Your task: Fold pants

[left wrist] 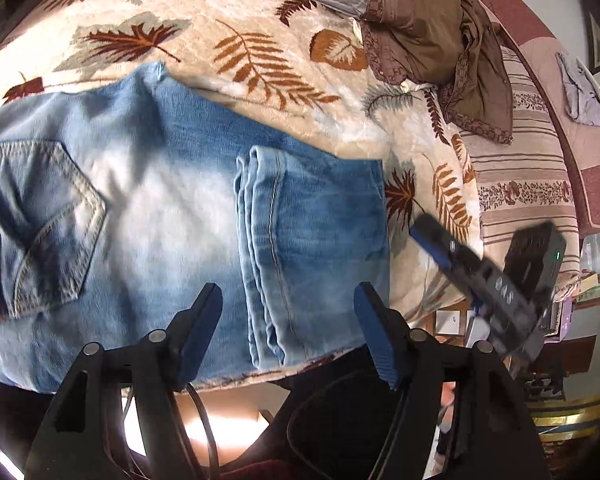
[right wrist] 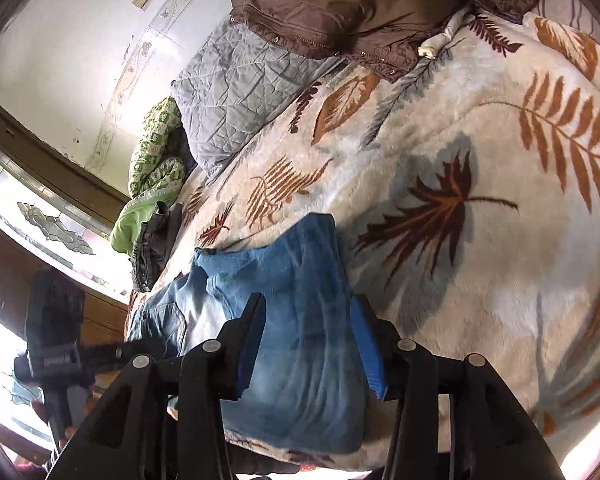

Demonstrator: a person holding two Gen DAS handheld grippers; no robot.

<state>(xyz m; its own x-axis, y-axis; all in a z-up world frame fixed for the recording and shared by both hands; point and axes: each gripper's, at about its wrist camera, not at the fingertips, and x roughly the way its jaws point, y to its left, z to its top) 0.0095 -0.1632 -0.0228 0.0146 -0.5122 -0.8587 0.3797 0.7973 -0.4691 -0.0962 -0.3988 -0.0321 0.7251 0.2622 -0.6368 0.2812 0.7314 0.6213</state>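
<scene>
I see the jeans (left wrist: 172, 208) lying folded on the leaf-print blanket (left wrist: 260, 48), leg ends doubled back over the thighs. Left gripper (left wrist: 288, 336): jaws wide apart, empty, above the near edge. Right gripper (right wrist: 308, 348): also spread, apparently gripping nothing.

Faded matt denim pants (left wrist: 172, 200) on a plush, fuzzy leaf-print blanket (left wrist: 260, 40).

One pair of light-blue denim pants (left wrist: 172, 208) folded on one cream leaf-patterned fleece blanket (left wrist: 284, 40); beyond the pants, one brown jacket (left wrist: 428, 28), one grey quilted pillow (right wrist: 240, 92), one green patterned bundle (right wrist: 156, 160).
</scene>
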